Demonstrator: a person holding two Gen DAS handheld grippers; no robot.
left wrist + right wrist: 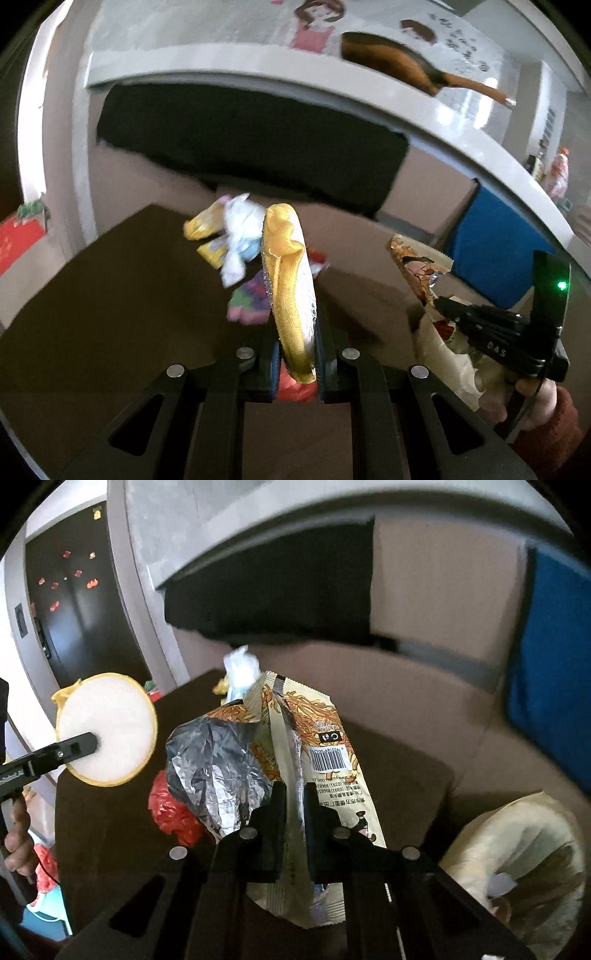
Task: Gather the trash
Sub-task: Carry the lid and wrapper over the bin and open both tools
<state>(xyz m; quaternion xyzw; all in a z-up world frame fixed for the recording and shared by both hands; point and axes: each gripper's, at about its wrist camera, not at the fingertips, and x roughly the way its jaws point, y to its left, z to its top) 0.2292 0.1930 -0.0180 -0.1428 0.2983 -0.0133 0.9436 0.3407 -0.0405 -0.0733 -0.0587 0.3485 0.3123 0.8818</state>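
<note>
- Two pieces of trash are lifted off the dark surface [92, 295]: a round yellow-edged pad [291, 288] and a torn snack wrapper [295, 760] with a foil inside and a barcode.
- The pad is clenched edge-on in the left tongs [297, 354], whose jaws are almost shut with only the pad's thickness between them; in the right wrist view its flat white face is seen up and to the left of the wrapper.
- The wrapper is gripped along its middle seam by the right tongs [295, 812], narrowed to the thickness of the film; it hangs both above and below the jaws.
- More trash is left on the surface beyond the pad: a yellow packet [207, 225], a white-and-blue crumpled wrapper [240, 236], a pink-and-purple wrapper [249, 301] and a red piece [319, 262] just right of the pad.
- Red crumpled plastic [173, 812] lies on the surface just left of and below the wrapper.
- A pale bag [517, 860], open-mouthed, sits low and to the right of the wrapper; it is judged to be the likely collection bag, with some scraps inside.
- The task is judged to be partly done: two items are in hand but not yet dropped, and several remain to be picked up.
</note>
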